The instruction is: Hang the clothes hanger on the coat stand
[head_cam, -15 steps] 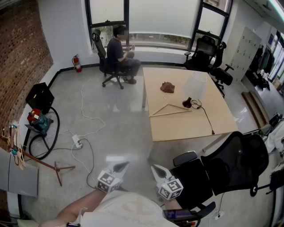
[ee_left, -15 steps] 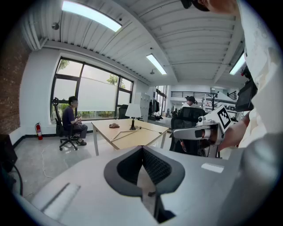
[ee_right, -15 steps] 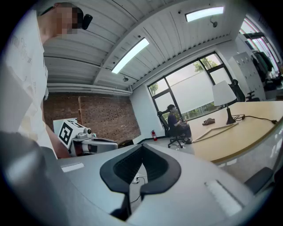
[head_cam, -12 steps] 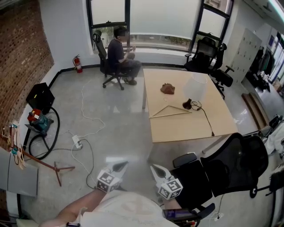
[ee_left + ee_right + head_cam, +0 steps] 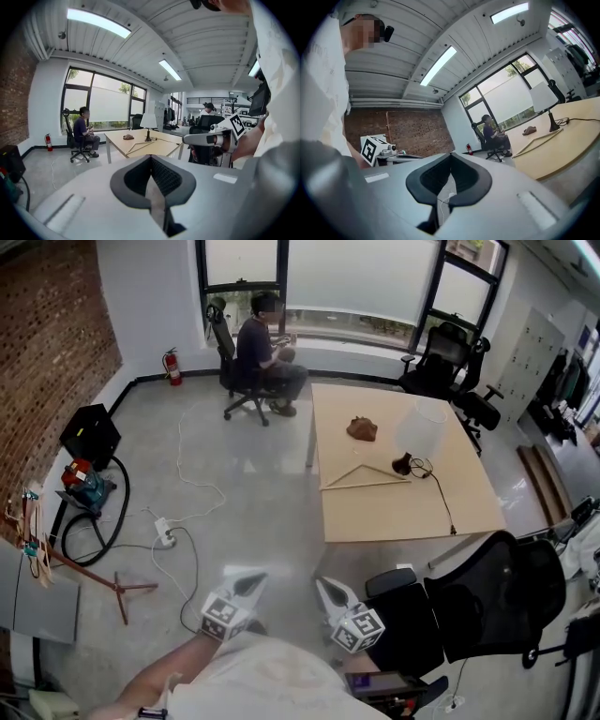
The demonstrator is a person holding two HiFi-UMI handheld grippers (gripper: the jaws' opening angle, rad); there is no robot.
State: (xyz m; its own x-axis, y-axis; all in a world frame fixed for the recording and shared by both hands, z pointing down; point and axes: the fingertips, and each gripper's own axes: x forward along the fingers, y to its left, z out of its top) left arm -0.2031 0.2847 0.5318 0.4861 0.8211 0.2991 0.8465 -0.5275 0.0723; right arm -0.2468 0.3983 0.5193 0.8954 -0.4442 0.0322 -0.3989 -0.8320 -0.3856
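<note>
Little has changed: the hanger [image 5: 361,476] still lies on the counter [image 5: 403,512], well apart from the stand [image 5: 84,576]. The left hand-held gripper [image 5: 246,583] and right hand-held gripper [image 5: 328,592] are clenched and empty, so the pickup looks unstarted.

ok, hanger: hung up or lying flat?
Lying flat: the hanger rests on the table beside the lamp.

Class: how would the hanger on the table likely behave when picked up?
The hanger looks like thin wooden bars: probably stiff and light. Lying flat on the table, it shouldn't roll. Gripped off-centre, it may tilt.
</note>
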